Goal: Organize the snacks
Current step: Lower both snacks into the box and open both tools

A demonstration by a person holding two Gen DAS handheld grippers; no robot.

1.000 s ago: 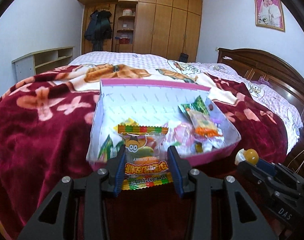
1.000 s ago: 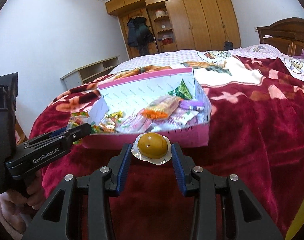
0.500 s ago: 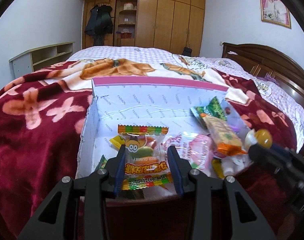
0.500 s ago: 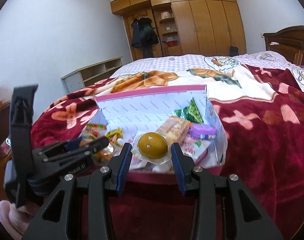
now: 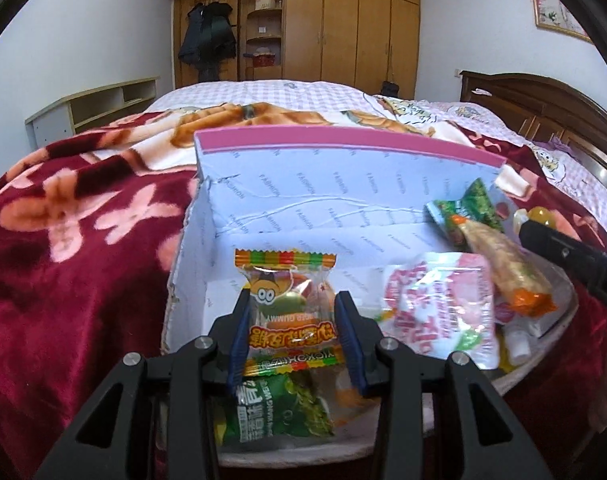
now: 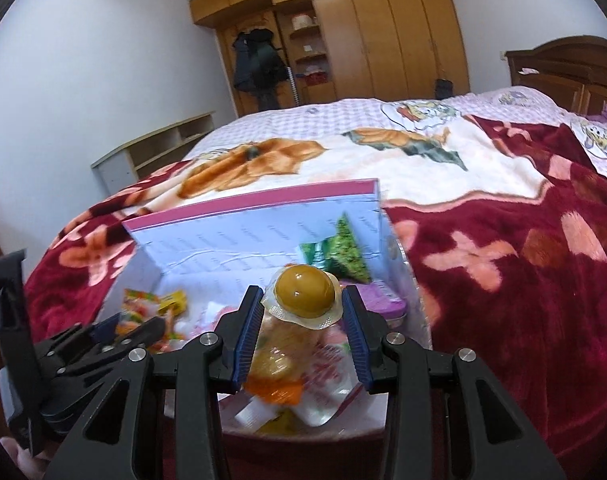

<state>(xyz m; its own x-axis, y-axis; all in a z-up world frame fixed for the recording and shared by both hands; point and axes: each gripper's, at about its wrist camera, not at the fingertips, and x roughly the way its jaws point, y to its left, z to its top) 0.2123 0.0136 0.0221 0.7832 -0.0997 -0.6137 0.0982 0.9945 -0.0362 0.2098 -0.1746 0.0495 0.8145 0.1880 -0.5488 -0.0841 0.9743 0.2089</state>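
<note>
Now your left gripper (image 5: pixel 293 338) grasps the gummy packet (image 5: pixel 289 312) and your right gripper (image 6: pixel 302 334) clamps the jelly cup (image 6: pixel 304 297), both over the open box (image 5: pixel 343 184). Lower each toward bare floor, then release gently so nothing bounces out.

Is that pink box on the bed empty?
No, the pink box already holds several wrapped snacks, among them a pink-and-white packet and a green packet leaning in its far corner.

box (image 5: pixel 343 184) left end bare, right end crowded with snacks (image 5: pixel 439 312)
</note>
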